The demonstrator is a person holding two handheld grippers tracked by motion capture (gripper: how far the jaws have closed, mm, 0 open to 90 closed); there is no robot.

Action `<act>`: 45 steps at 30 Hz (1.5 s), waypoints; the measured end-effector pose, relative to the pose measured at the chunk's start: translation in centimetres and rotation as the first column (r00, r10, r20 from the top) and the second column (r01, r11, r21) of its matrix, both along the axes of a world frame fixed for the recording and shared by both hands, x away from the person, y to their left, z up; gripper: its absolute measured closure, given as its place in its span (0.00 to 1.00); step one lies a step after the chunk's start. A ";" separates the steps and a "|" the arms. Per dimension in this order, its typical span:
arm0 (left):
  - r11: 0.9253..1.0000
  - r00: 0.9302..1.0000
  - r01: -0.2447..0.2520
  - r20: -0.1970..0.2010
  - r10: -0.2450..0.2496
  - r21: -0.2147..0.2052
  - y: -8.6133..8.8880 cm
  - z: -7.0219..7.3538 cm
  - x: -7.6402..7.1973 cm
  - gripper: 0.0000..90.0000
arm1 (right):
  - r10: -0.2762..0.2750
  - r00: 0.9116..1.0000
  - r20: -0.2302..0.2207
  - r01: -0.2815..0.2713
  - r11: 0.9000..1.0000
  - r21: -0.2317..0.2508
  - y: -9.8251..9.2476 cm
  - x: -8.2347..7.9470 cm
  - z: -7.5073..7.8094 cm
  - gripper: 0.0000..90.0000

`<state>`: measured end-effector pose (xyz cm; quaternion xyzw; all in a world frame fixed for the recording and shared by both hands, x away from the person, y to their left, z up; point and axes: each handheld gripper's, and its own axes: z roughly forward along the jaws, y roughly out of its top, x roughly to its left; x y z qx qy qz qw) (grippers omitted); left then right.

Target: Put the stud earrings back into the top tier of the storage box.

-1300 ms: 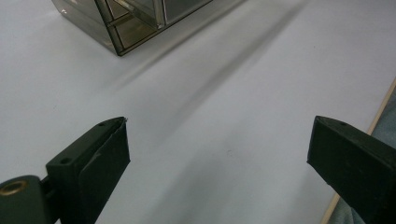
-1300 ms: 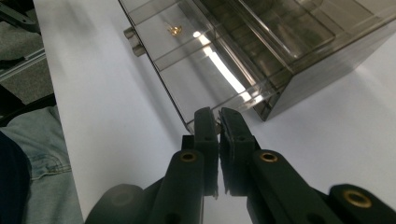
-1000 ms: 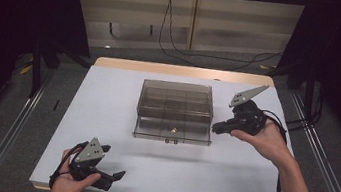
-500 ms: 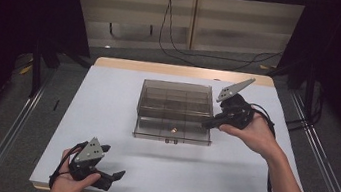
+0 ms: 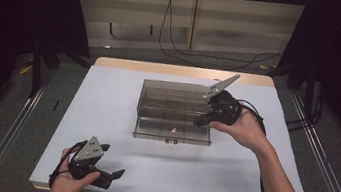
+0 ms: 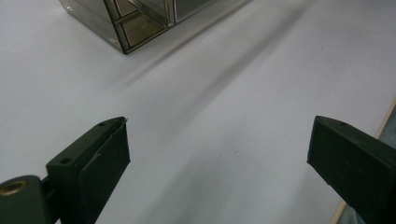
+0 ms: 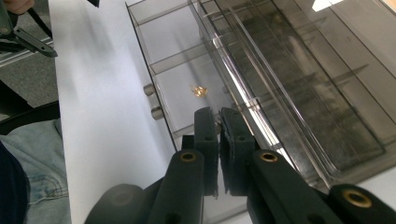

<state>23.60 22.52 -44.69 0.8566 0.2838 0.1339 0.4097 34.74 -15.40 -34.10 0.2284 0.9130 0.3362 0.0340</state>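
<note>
On the white table [image 5: 105, 117] stands a clear smoky plastic box [image 5: 176, 109] with many compartments, its lid raised toward the far side.

The right gripper [image 5: 204, 121] is held by the right hand [image 5: 241, 131], whose forearm comes in from the lower right and slants up across the table. The hand grasps the gripper body from the near side, and the grey three-cornered plate on top tilts up over the box's right end. The jaws point toward the box's front right part. In the right gripper view the jaws are pressed together with nothing visibly held between them, and their tips sit at the edge of the box's front row of compartments. Just ahead of the tips, in one open compartment, lies a small gold piece [image 7: 200, 90]. To the jaws' left on the box's outer front wall are two small round knobs [image 7: 153, 101]; to their right runs the raised lid and the darker rows of compartments.

The left gripper [image 5: 112, 174] rests low at the near left corner of the table, the left hand [image 5: 71, 178] wrapped around it from below, the wrist at the table's near edge. Its jaws point to the right along the table. In the left gripper view they stand wide apart with bare white table between them; a corner of the box shows well ahead of the left-hand jaw.
</note>
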 end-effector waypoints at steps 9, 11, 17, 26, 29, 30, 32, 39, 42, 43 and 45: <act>1.000 1.000 0.002 -0.002 -0.002 0.000 -0.1 0.0 0.1 0.06 | 0.025 0.999 -0.026 -0.026 0.998 -0.061 1.8 0.4 -0.9 0.96; 1.000 1.000 0.002 0.002 -0.002 -0.001 -0.1 0.0 0.1 0.06 | 0.029 0.999 -0.033 -0.031 0.997 -0.073 2.3 0.4 -1.1 0.96; 1.000 1.000 0.002 0.002 -0.002 0.004 -0.1 0.0 0.0 0.06 | 0.049 0.998 -0.045 -0.054 0.992 -0.114 3.6 0.7 -1.4 0.96; 1.000 1.000 0.005 -0.001 -0.005 -0.003 -0.1 0.0 0.0 0.06 | 0.059 0.995 -0.079 -0.073 0.981 -0.180 5.4 1.2 -2.3 0.96; 1.000 1.000 0.004 0.001 -0.004 -0.003 -0.1 0.0 0.0 0.06 | 0.060 0.995 -0.082 -0.076 0.976 -0.206 6.0 1.3 -2.5 0.96; 1.000 1.000 0.004 0.000 -0.004 -0.003 -0.1 0.0 0.0 0.06 | 0.072 0.994 -0.082 -0.089 0.972 -0.219 6.2 1.3 -2.6 0.96; 1.000 1.000 0.003 0.004 -0.003 -0.003 -0.2 -0.1 0.0 0.06 | 0.076 0.993 -0.086 -0.094 0.968 -0.232 6.6 1.4 -2.7 0.96; 1.000 1.000 0.007 0.000 -0.007 -0.001 -0.2 0.0 -0.1 0.06 | 0.084 0.992 -0.097 -0.107 0.958 -0.264 7.8 1.7 -3.2 0.96; 1.000 1.000 0.013 0.003 -0.013 0.001 -0.2 0.0 0.0 0.06 | 0.092 0.991 -0.097 -0.115 0.953 -0.279 8.0 1.9 -3.4 0.96; 1.000 1.000 0.014 0.007 -0.014 0.006 -0.2 0.0 0.0 0.06 | 0.084 0.991 -0.102 -0.110 0.953 -0.283 8.1 1.8 -3.5 0.96; 1.000 1.000 0.012 0.006 -0.012 0.008 -0.2 0.0 0.0 0.06 | 0.095 0.990 -0.102 -0.121 0.950 -0.289 8.2 2.0 -3.6 0.96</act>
